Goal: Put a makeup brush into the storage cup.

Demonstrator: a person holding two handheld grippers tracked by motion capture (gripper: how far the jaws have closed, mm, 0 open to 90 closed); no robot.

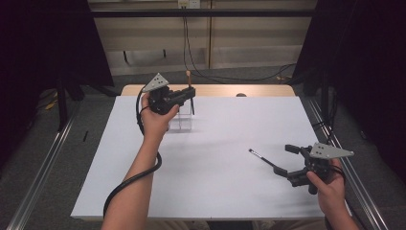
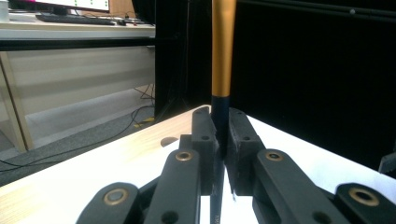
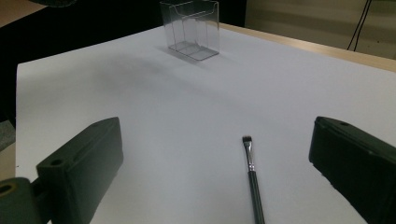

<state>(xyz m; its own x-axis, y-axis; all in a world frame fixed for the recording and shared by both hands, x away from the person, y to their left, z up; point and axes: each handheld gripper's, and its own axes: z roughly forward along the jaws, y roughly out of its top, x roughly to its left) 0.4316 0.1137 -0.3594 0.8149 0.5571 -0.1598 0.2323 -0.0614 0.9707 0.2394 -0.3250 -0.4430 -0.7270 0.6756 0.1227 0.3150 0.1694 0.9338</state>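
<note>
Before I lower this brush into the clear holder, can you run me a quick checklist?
1. Left hand-held gripper shut on the gold-handled brush: ok.
2. Brush upright between the jaws: ok.
3. Clear holder standing upright on the white sheet: ok.
4. Brush tip lined up over a compartment: cannot tell.
5. Right hand-held gripper open, well away from the holder: ok.
6. Second brush lying flat on the sheet between the right jaws, not gripped: ok.
</note>
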